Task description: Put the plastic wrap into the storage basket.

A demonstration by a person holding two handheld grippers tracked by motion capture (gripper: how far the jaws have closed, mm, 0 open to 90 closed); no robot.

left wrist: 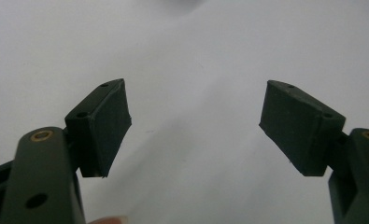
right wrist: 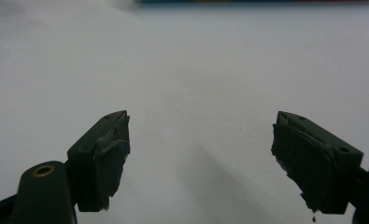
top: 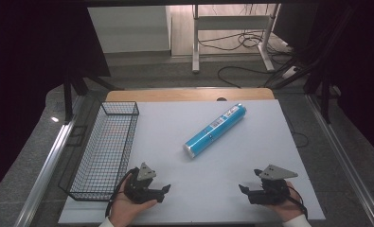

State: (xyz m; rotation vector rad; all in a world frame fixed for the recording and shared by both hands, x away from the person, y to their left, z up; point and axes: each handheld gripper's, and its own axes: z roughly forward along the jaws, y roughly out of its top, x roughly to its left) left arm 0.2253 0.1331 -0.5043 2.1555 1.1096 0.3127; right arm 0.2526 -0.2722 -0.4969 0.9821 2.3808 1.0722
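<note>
Blue tube (top: 215, 131) lies flat at table centre, long axis running from 7 o'clock to 1 o'clock, silver cap toward the person. At 9 o'clock a wire basket (top: 104, 150) stands empty, likely its destination. Left gripper (top: 164, 190) and right gripper (top: 243, 190) rest at 6 o'clock, jaws spread, holding nothing.

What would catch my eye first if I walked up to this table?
Most likely the bright blue tube, lying slantwise on its side in the middle of the pale table. Next, the black wire basket along the table's left edge, with nothing visible inside. Nearest you, a person holds a black hand-held gripper in each hand, left hand-held gripper and right hand-held gripper, both with jaws spread wide and holding nothing.
</note>
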